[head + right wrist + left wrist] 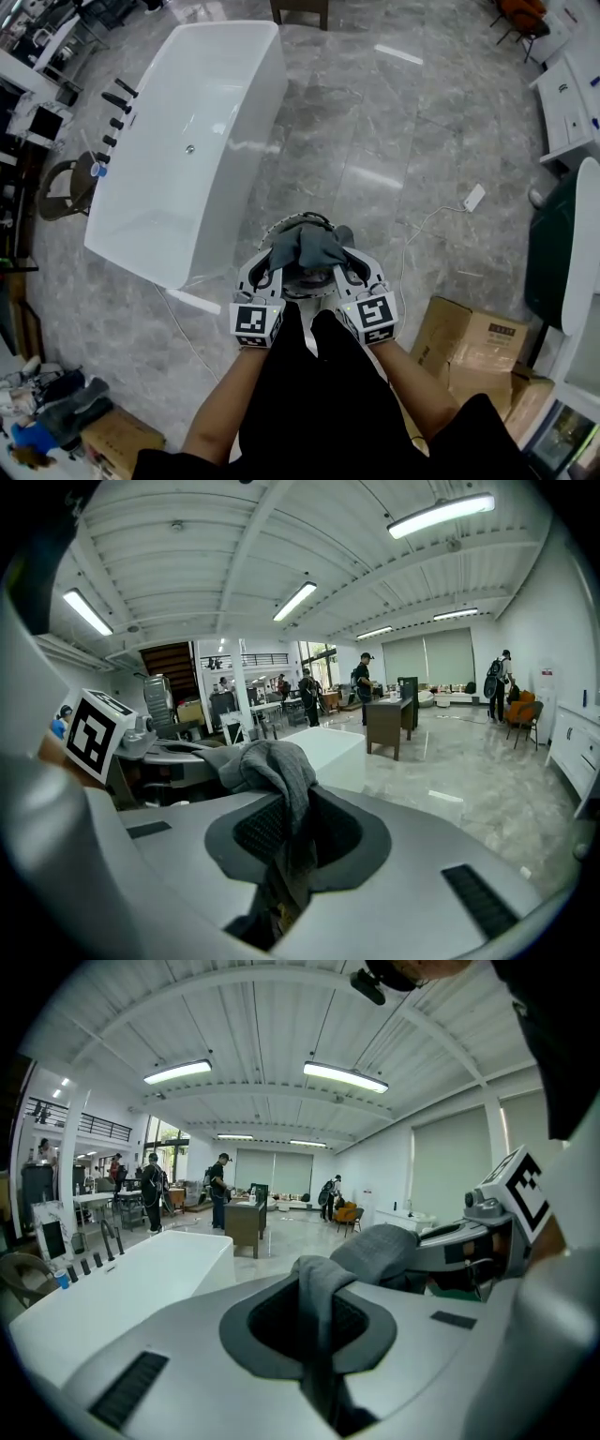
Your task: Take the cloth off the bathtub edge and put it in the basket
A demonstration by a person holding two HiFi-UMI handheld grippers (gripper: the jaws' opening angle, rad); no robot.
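Note:
A grey cloth hangs bunched between my two grippers, just above a round wire basket on the floor. My left gripper is shut on the cloth's left part, and my right gripper is shut on its right part. In the left gripper view the cloth runs down between the jaws of the left gripper. A fold of the cloth likewise drapes into the right gripper. The white bathtub stands at the upper left, apart from the cloth.
Black taps line the bathtub's left edge. Cardboard boxes sit at the lower right and another box at the lower left. A white plug on a cable lies on the marble floor. People stand far off by a dark desk.

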